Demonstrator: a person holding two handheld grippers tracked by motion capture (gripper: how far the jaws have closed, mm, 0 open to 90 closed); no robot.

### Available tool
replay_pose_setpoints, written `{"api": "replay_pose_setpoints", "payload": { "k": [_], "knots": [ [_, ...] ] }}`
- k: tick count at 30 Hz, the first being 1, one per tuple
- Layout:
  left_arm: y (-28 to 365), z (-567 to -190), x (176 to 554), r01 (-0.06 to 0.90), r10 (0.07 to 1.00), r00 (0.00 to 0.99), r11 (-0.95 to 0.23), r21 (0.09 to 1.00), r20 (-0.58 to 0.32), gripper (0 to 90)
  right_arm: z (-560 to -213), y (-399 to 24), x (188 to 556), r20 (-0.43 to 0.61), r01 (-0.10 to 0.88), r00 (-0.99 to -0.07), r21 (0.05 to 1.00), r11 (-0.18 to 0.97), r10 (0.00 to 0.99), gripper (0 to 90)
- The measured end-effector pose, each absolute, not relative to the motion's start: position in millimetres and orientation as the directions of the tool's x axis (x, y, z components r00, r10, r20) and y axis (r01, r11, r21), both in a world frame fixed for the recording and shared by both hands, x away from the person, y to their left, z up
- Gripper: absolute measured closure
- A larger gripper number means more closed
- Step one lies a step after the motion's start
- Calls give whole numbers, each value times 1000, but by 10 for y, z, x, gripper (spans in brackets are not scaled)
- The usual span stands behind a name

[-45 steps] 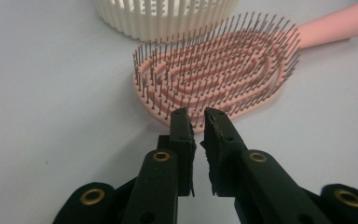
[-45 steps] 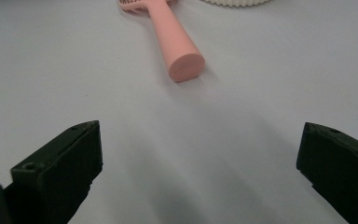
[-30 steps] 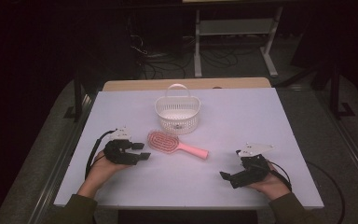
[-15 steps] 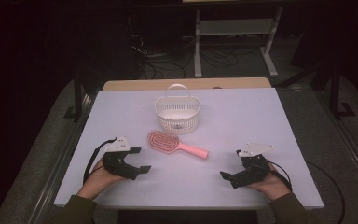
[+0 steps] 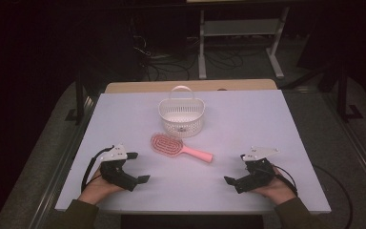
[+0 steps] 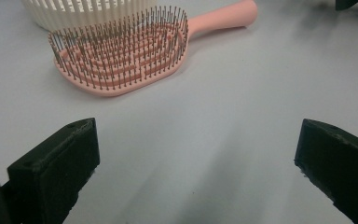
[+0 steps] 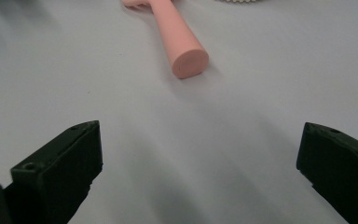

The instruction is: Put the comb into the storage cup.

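High view is showing the pink plastic hairbrush (image 5: 178,148) lying on the bench (image 5: 276,124) before the white slotted basket (image 5: 181,114). Left claw (image 5: 137,167), just opening, and right claw (image 5: 232,172) are standing wide, empty; next, grasping the brush.

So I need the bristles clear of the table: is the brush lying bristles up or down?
Bristles up: the pink hairbrush lies flat on the table, pins pointing upward.
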State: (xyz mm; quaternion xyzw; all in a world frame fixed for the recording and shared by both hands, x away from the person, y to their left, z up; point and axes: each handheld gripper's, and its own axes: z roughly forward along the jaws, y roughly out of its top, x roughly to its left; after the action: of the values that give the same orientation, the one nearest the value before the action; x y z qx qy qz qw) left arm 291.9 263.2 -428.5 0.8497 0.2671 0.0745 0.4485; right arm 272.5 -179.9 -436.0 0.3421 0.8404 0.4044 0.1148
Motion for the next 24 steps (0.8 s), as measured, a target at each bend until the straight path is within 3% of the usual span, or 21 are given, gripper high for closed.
{"api": "replay_pose_setpoints", "payload": {
  "k": [24],
  "knots": [
    [2615,-4257,2906,360,504,858,-456,814,-97,4,-4212,-1699,2812,77,480,-761,735,479,644,7]
  ]
}}
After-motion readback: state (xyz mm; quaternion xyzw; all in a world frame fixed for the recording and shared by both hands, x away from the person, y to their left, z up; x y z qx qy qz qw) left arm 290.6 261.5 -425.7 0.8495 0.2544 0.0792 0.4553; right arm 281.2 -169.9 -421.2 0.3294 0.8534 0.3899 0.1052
